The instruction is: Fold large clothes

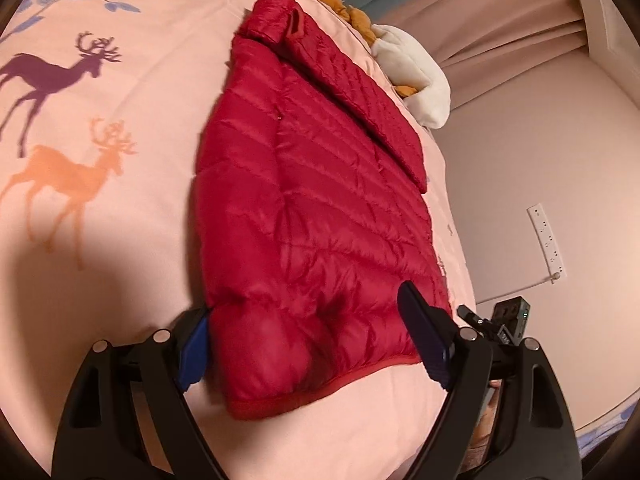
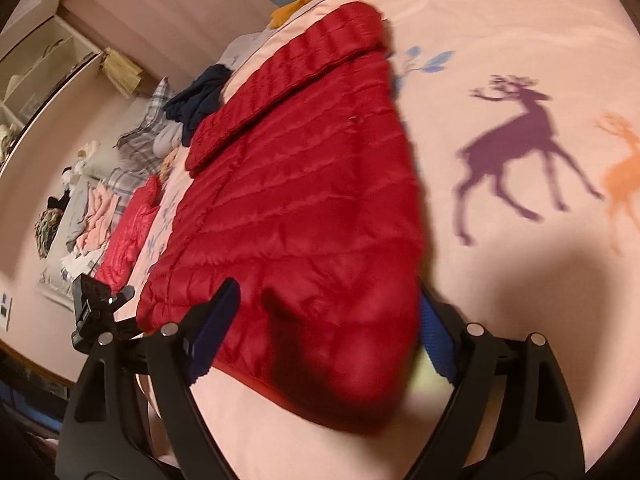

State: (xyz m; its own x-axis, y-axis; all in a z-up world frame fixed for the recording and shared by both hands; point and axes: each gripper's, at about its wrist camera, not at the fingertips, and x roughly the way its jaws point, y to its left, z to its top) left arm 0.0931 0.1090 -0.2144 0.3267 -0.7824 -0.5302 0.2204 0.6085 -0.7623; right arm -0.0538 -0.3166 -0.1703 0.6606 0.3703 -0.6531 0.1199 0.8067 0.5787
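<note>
One puffy quilted red jacket (image 1: 312,200) on a pink bedspread (image 1: 120,216).

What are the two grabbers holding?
Nothing. Both the left gripper and right gripper are open, straddling the red puffer jacket's bottom hem.

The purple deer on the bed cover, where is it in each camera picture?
Left wrist view: the purple deer is at the far left, above the orange deer, left of the red jacket.
Right wrist view: the purple deer is on the right side, right of the red jacket, with the orange deer at the right edge.
Shared landmark: the red jacket, lying between both grippers' open fingers.
</note>
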